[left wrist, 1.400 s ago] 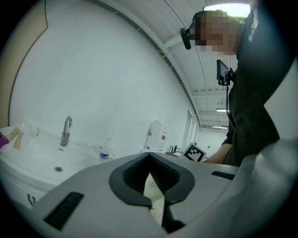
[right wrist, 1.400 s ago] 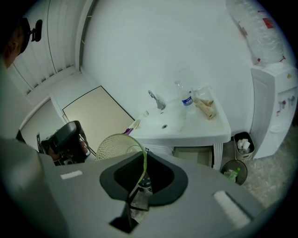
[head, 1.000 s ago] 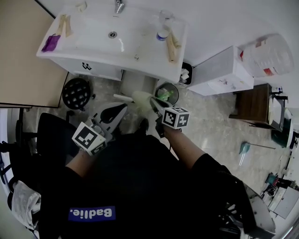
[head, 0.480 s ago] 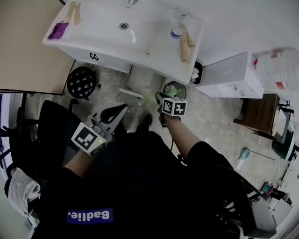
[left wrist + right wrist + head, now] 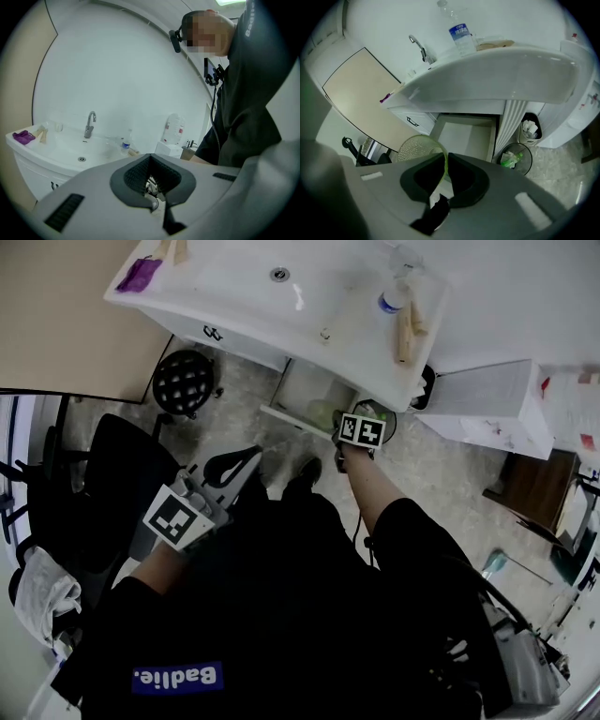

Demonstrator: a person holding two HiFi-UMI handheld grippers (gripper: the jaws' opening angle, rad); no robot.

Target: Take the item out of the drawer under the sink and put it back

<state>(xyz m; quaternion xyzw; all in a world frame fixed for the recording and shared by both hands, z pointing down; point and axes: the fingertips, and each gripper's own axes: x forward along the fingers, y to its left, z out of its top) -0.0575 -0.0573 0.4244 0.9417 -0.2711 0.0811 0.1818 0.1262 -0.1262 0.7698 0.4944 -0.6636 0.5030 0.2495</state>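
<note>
Head view, drawer point(image 5: 305, 390): I've got it pulled open under the sink point(image 5: 244, 296), upper middle of the frame.
Head view, green strainer point(image 5: 322, 413): pale green, at the drawer's front edge, just left of the marker cube.
Head view, right gripper point(image 5: 339, 427): arm stretched towards the drawer, its tips at the strainer.
Head view, left gripper point(image 5: 239, 463): centre left, well apart from the drawer.
Left gripper view, left gripper point(image 5: 150, 161): pads meet at the tip and nothing is between them; sink point(image 5: 61, 150) at lower left.
Right gripper view, right gripper point(image 5: 444, 157): jaws almost together, pinching the strainer's thin rim.
Right gripper view, green strainer point(image 5: 415, 147): lower left of centre, just in front of the open drawer point(image 5: 464, 133).
Right gripper view, bottle point(image 5: 461, 35): upright on the sink point(image 5: 511, 70), top centre.
Right gripper view, trash bin point(image 5: 515, 157): right of the drawer, on the floor.
</note>
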